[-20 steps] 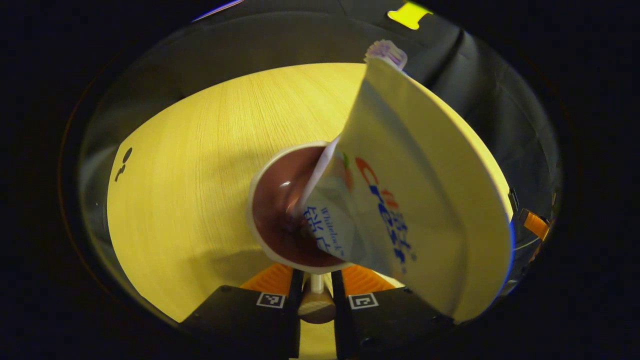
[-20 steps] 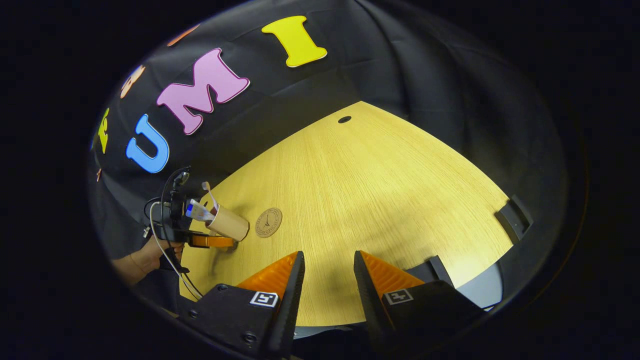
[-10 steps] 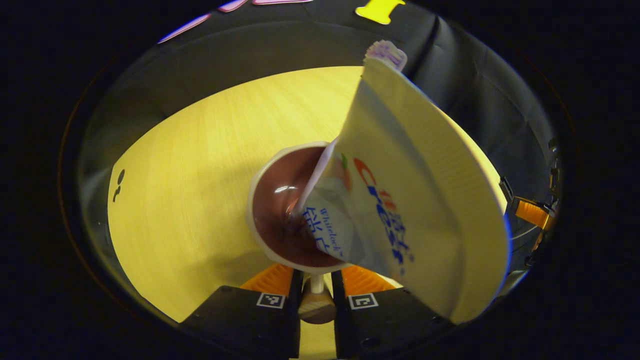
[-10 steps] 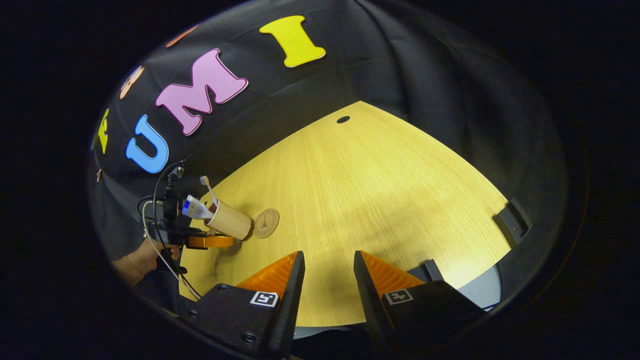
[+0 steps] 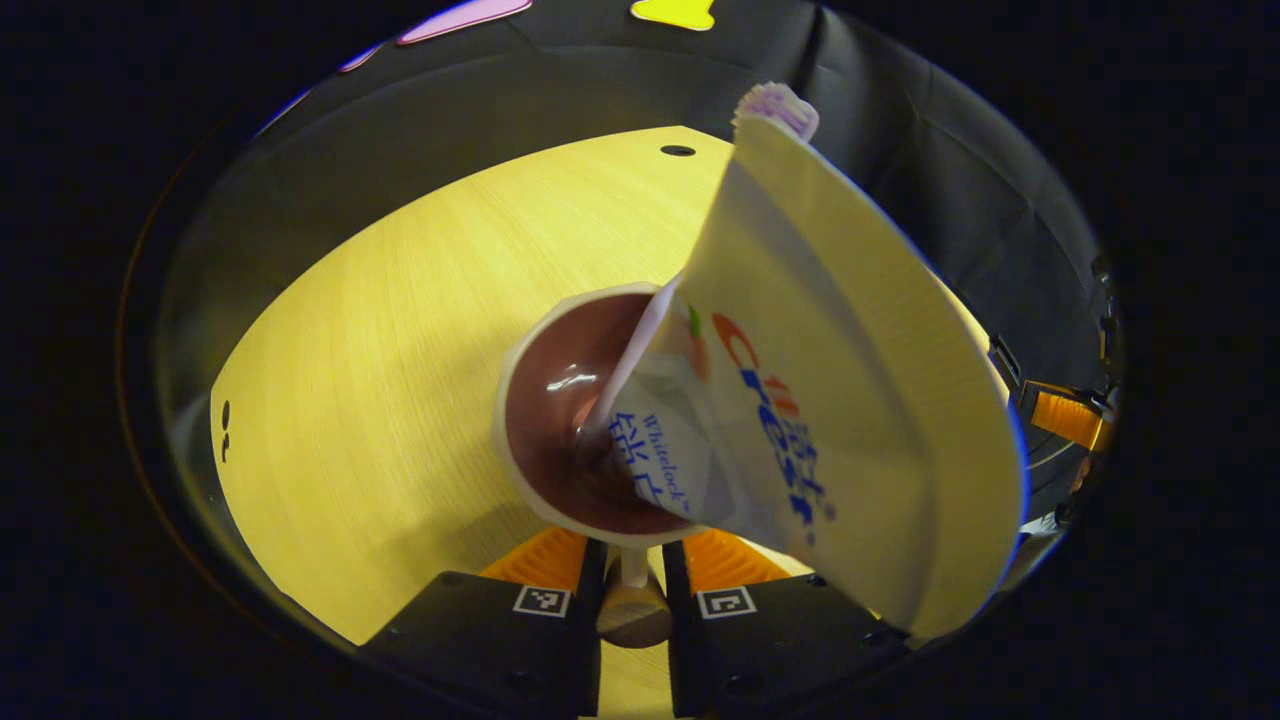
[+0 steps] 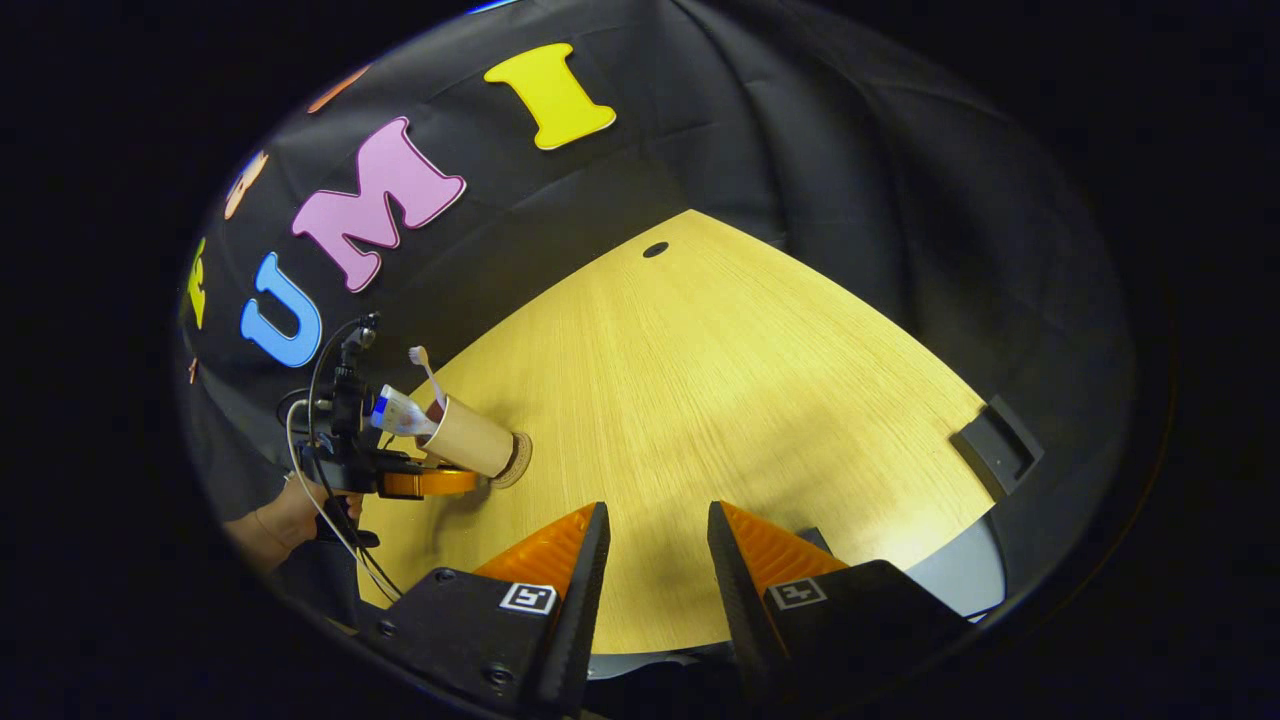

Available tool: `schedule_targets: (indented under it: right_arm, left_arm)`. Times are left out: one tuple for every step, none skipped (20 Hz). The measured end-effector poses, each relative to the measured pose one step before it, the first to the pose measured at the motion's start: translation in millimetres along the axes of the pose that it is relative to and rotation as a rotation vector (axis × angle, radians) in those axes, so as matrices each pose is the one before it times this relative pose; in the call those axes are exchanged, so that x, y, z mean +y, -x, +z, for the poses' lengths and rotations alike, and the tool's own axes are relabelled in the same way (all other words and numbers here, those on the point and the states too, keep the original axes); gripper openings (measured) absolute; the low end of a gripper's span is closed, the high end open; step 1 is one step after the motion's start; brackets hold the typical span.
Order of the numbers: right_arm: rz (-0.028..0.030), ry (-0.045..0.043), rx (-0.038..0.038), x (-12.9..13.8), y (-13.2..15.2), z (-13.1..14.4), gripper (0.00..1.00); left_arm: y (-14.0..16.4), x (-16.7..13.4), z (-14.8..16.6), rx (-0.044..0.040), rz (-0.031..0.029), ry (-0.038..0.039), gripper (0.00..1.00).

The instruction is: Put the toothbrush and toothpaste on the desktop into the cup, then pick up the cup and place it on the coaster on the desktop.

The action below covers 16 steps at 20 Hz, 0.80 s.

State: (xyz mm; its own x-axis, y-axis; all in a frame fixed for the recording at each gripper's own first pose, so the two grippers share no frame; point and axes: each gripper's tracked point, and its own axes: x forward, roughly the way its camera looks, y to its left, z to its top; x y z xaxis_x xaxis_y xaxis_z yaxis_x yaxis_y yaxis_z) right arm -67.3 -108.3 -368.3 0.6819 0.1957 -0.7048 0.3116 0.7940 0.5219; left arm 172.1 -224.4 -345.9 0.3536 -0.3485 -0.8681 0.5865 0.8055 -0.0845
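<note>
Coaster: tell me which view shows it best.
The right gripper view. There the coaster lies on the desk, its edge peeking out from behind the base of the cup that the left tool carries. In the left gripper view the cup and toothpaste sit close up, and I cannot make out the coaster.

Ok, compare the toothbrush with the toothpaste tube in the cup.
The toothbrush is a thin stick; the toothpaste tube is broad and flat. The tube hides most of the brush in the left gripper view, where the bristle head pokes past the tube's top edge. Both stand tilted inside the cup, sticking out past its rim.
</note>
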Motion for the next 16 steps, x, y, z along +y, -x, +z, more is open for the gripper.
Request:
schedule_targets:
  right_arm:
    - [-0.00167, -0.00314, -0.00008, -1.78, -0.65, 0.59, 0.62]
    - [-0.0016, -0.00186, 0.00071, -1.6, 0.13, 1.09, 0.62]
    - [-0.00002, -0.00165, 0.00086, -0.85, -0.69, -1.29, 0.62]
    - [-0.00025, -0.0005, 0.00344, -0.73, -1.3, -0.18, 0.62]
    - [0.00056, 0.00096, 0.00372, -1.24, -0.29, -1.29, 0.62]
    - [0.00102, 0.00101, 0.00415, -0.05, -0.47, -0.32, 0.62]
    - [0.0013, 0.00075, 0.00496, -0.7, 0.0, -1.69, 0.62]
    - [-0.00031, 0.00045, 0.00401, -0.68, -1.22, -1.11, 0.62]
    - [-0.0006, -0.0001, 0.0012, 0.13, -0.8, 0.83, 0.62]
    - [0.00095, -0.00212, 0.00217, -0.12, -1.42, 0.61, 0.62]
    - [0.0022, -0.00267, 0.00244, -0.02, -0.35, 0.68, 0.62]
    - [0.00186, -0.00091, 0.00383, 0.58, -1.26, -0.91, 0.62]
    - [0.00201, 0.00164, 0.00395, 0.74, -0.9, -1.88, 0.61]
    - [0.00177, 0.00319, 0.00295, 0.91, -0.39, 0.54, 0.62]
    - [0.00266, 0.00262, 0.00134, 1.69, -1.14, -0.32, 0.62]
    - [0.00206, 0.00209, 0.0009, 1.45, -0.27, 0.49, 0.62]
  left_arm:
    - [-1.77, -1.03, 0.77, 0.00311, -0.00203, -0.00406, 0.36]
    - [-1.45, -0.46, 0.64, 0.00281, -0.00077, -0.00277, 0.36]
    - [-1.46, -0.12, 0.32, 0.00144, 0.00052, -0.00278, 0.31]
    - [-0.28, 0.14, 0.09, 0.00319, 0.00146, -0.00054, 0.36]
    - [-0.62, -0.41, 0.3, 0.00077, 0.00224, -0.00035, 0.36]
    - [-0.93, -0.36, -0.37, 0.00343, 0.00296, -0.00203, 0.36]
    - [-1.4, -0.75, -0.58, 0.00694, 0.00518, -0.00192, 0.36]
    - [-0.74, -1.07, 0.75, -0.00119, 0.00088, -0.00073, 0.36]
    - [-3.79, -2.12, -1.58, 0.00252, 0.00078, 0.00083, 0.32]
    - [1.55, 0.42, 0.64, -0.00154, -0.00108, -0.00042, 0.32]
    - [1.91, 2.7, -2.14, 0.00378, 0.00172, -0.00215, 0.33]
    - [0.17, 1.61, -3.06, 0.00451, 0.00814, -0.00118, 0.38]
    - [0.35, 0.26, -1.15, 0.00612, 0.00023, 0.00228, 0.37]
    - [-0.48, 0.32, 0.02, 0.00129, 0.00381, 0.00318, 0.41]
    - [-0.15, -0.19, 0.6, -0.00448, -0.00005, 0.00019, 0.54]
    - [1.27, -0.92, 0.06, -0.00487, 0.00053, -0.00369, 0.68]
